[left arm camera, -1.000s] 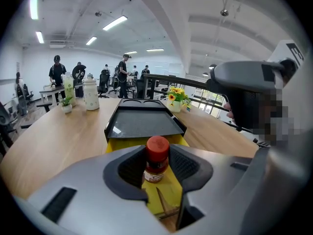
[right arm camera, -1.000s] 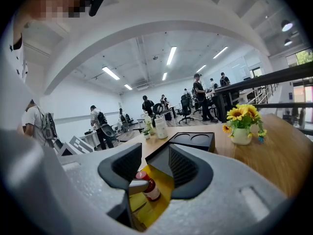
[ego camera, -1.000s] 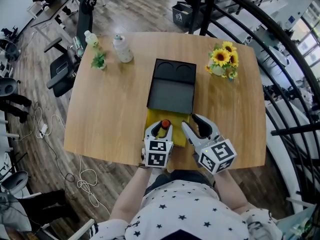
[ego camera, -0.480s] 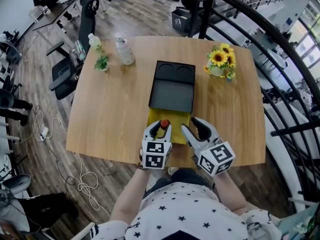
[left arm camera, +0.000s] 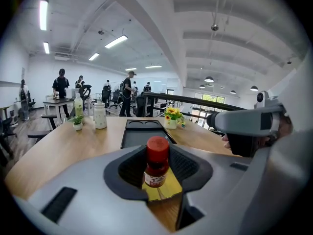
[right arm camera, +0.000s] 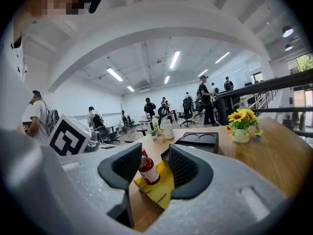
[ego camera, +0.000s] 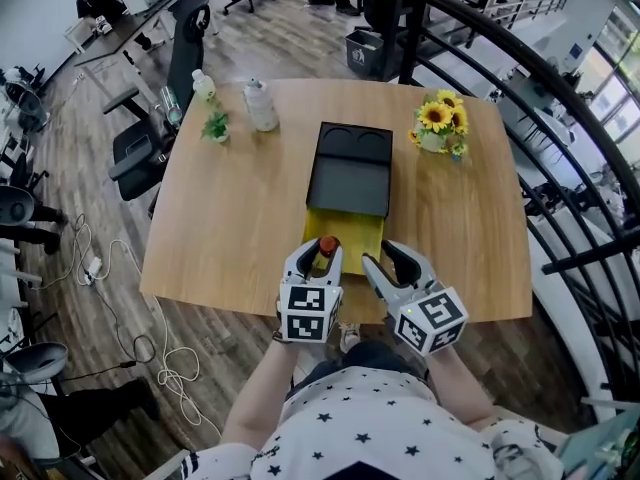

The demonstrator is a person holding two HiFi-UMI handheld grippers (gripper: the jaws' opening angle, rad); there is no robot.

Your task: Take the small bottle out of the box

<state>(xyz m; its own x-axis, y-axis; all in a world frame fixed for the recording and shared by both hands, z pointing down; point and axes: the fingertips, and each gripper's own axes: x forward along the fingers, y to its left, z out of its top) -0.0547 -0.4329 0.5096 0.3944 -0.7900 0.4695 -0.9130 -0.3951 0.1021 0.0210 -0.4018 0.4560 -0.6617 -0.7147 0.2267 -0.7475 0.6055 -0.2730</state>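
Key relation: the small bottle (left arm camera: 157,163) sits right between the jaws of my left gripper (ego camera: 320,256), red cap up. Its long axis is roughly upright in the left gripper view and leans a bit in the right gripper view. It hangs over the yellow near end of the box (ego camera: 358,240), at the near edge of the counter (ego camera: 220,218). The black section (ego camera: 350,178) of the box lies further out, past it. From the right gripper view the bottle's base looks clear of the yellow floor, though only just; that's my read, not certain.

Left gripper: jaws partly closed, clamped on the small bottle around its neck and body, nothing else touched.

Right gripper (ego camera: 386,261): just beside the left one, on its right. Jaws apart, nothing between them; the bottle only shows through the gap from further off. It touches neither the bottle nor the box, as far as I can see.

Left hand is the one on the bottle, so the way out is up and toward me, away from the yellow walls. The lean is the risk I'd watch: a tilted bottle could catch the box edge or slip in the pads.
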